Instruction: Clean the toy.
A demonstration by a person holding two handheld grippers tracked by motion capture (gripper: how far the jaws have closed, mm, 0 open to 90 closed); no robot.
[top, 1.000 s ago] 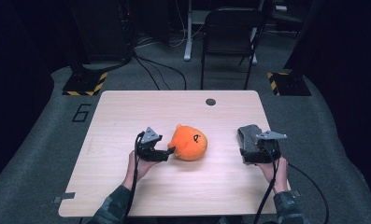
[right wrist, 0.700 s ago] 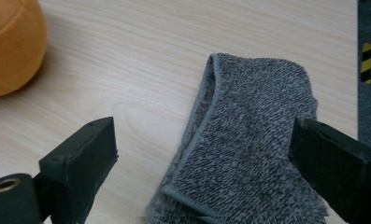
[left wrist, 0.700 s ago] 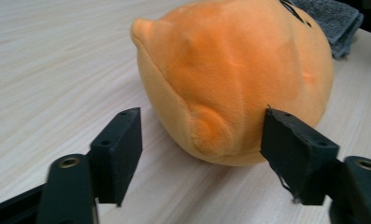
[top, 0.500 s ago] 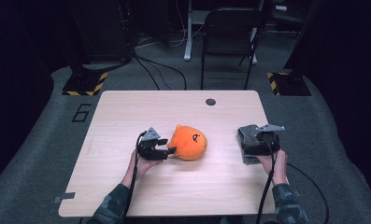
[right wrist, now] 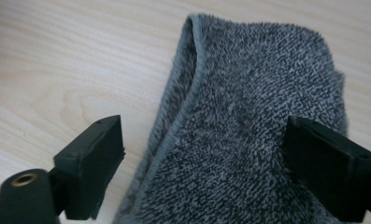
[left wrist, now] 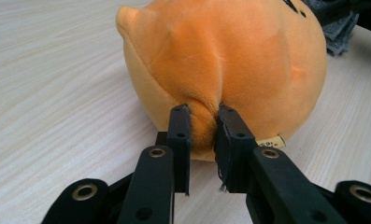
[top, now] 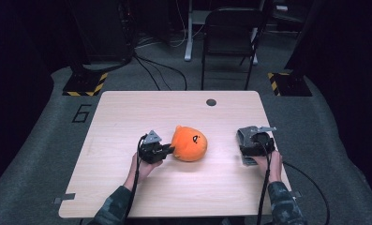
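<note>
While the plush point(top: 189, 143) lies near the middle of the table point(top: 127, 108), the left gripper point(top: 167, 151) sits at its 9 o'clock side in the high view, jaws just closed and now clenched on a pinch of its orange fabric. In the left gripper view the two pads point(left wrist: 181, 133) squeeze a fold low on the plush point(left wrist: 230, 60), which rests on the wood with a small tag showing under it at 4 o'clock. The right gripper point(top: 250, 140) rests well apart, at 3 o'clock from the plush, over a grey cloth point(top: 246, 137) near the table's right edge. In the right gripper view its jaws stand wide, having just narrowed a little, one on the bare wood at 8 o'clock and one over the cloth point(right wrist: 258, 116) at 4 o'clock, gripping nothing. A dark round disc point(top: 211, 102) sits toward the far edge at 12 o'clock.
</note>
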